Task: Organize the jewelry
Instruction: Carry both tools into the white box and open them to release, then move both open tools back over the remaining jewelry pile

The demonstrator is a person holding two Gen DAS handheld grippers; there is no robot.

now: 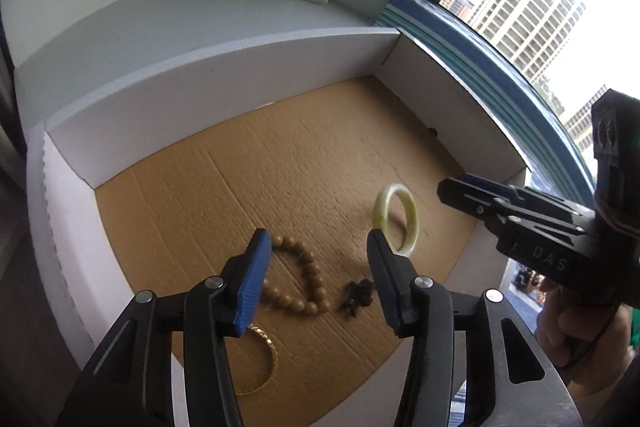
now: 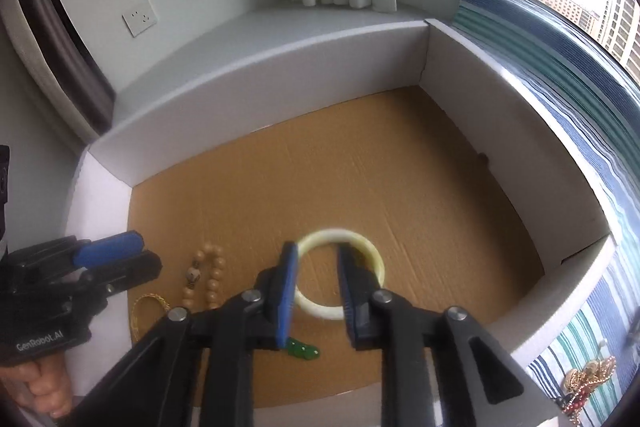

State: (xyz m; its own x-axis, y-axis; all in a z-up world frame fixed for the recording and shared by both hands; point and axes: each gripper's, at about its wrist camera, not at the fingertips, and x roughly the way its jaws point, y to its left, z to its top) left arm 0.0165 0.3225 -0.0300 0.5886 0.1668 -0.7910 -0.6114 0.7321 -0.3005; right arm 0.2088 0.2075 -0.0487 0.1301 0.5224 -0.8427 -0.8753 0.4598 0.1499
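From the left wrist camera, the left gripper [image 1: 316, 243] sits low in the middle of the frame. Its two blue pads are apart, and nothing is between them. Under it is a white box [image 1: 224, 87] with a brown cardboard floor. A string of brown beads [image 1: 308, 283] lies on that floor, just right of the left pad. A small dark clump [image 1: 358, 297] lies between the pads, lower down on the floor. A gold bangle [image 1: 266, 359] peeks out at the bottom, partly behind the left finger. A pale yellow-white bangle [image 1: 396, 217] is right of center; it looks tipped up on its edge. The right gripper [image 1: 456, 187] comes in from the right side, held by a hand [image 1: 576, 323].

From the right wrist camera, the right gripper [image 2: 316, 253] is low in the middle. Its pads are a little apart and hold nothing. The pale bangle [image 2: 340, 275] lies on the floor right under the pads. A green piece [image 2: 302, 351] lies at the bottom, by the left finger. The brown beads [image 2: 210, 279] and gold bangle [image 2: 150, 303] are to the left. The left gripper [image 2: 108, 253] is at the left edge. More jewelry [image 2: 588, 379] lies outside the box on striped cloth [image 2: 580, 115], lower right.
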